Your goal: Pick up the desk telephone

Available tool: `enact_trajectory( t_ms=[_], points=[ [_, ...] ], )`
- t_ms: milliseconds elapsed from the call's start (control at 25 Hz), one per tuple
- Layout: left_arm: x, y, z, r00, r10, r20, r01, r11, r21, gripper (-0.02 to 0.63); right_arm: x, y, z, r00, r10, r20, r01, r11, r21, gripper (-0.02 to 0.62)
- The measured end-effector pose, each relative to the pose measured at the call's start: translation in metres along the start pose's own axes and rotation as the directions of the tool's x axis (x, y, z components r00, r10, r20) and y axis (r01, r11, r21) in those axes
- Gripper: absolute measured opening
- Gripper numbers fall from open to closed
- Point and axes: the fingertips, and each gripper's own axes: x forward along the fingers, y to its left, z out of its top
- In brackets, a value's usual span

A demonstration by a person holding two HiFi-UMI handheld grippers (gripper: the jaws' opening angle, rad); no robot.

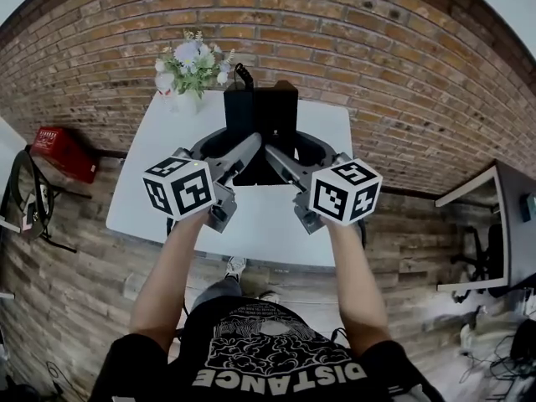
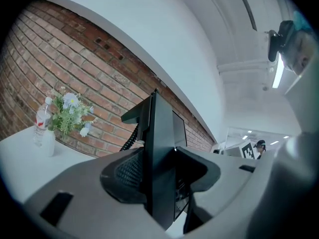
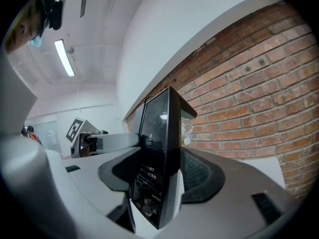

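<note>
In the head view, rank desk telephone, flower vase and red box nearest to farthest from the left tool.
1. desk telephone, clamped in the left tool.
2. flower vase, at the table's far-left corner.
3. red box, on the floor, left.

The black shirt (image 1: pixel 276 354) carries the white word "DISTANCE", upside down in the head view. Small white print on the desk telephone (image 3: pixel 155 148) is illegible.
</note>
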Motion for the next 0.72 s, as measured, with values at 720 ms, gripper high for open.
enact_trajectory(
  t_ms=[720],
  points=[
    [0.005,-0.019,0.002,1.0,-0.03,0.011,0.029,0.999,0.013,0.189,-0.019,0.0,0.008,0.999,-0.023,0.025,0.024,0.999,-0.032,0.241]
  ],
)
